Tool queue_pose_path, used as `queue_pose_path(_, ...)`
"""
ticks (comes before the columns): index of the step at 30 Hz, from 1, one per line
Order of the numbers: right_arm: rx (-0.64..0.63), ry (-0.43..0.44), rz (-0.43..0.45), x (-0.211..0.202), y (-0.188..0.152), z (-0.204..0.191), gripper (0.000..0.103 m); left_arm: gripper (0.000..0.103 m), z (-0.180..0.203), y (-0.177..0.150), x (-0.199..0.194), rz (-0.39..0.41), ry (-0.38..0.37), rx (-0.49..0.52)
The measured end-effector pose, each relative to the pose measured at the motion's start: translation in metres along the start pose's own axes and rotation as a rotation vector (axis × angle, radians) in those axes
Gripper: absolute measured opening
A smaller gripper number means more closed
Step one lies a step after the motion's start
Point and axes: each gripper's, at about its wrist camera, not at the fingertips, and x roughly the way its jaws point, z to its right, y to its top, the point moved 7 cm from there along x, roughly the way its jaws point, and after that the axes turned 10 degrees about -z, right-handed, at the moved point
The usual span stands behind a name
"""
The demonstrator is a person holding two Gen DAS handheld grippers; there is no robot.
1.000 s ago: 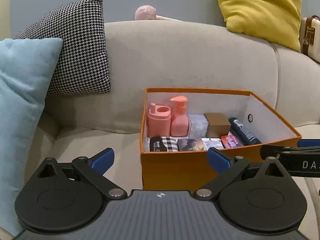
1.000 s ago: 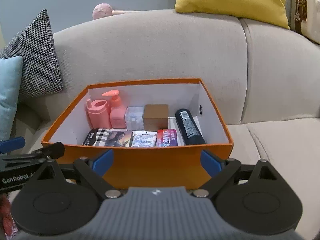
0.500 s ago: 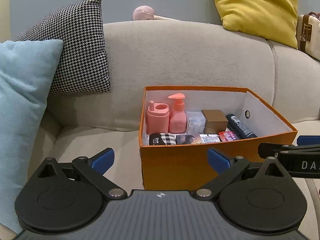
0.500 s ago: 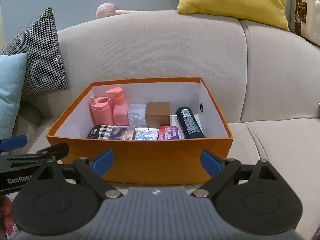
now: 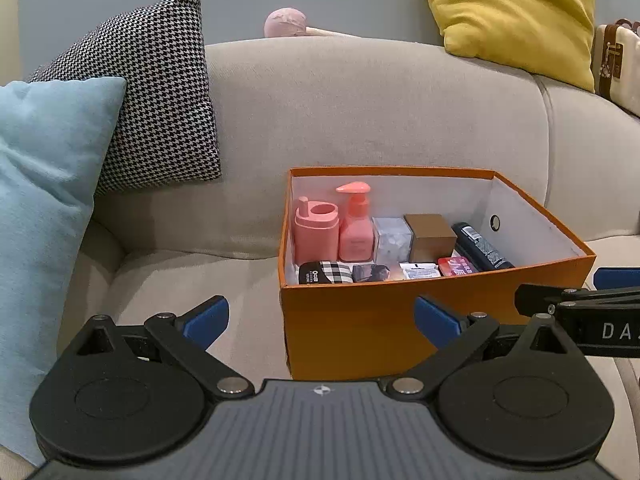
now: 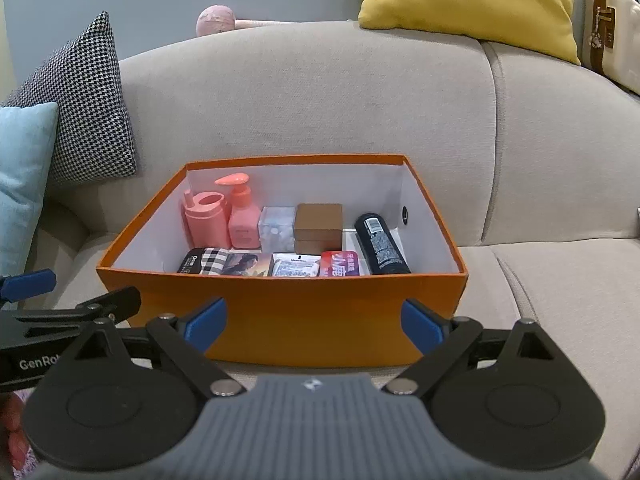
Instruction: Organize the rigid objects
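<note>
White lettering "GenRo", cut off by the frame edge, stood on the left gripper (image 6: 28, 286) body. The right gripper (image 5: 616, 280) body read "DA", likewise cut off. Chinese characters marked the red packet (image 6: 339, 264) in the orange box (image 6: 280, 312); the other labels were too small to read.
</note>
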Motion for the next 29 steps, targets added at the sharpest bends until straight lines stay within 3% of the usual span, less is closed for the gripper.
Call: queue_pose_path(29,-0.016,0.001,0.000,0.0000,-0.0009,-0.0014,0.094,0.103,-0.0036,0.0018,-0.0005,0.001,0.004,0.013)
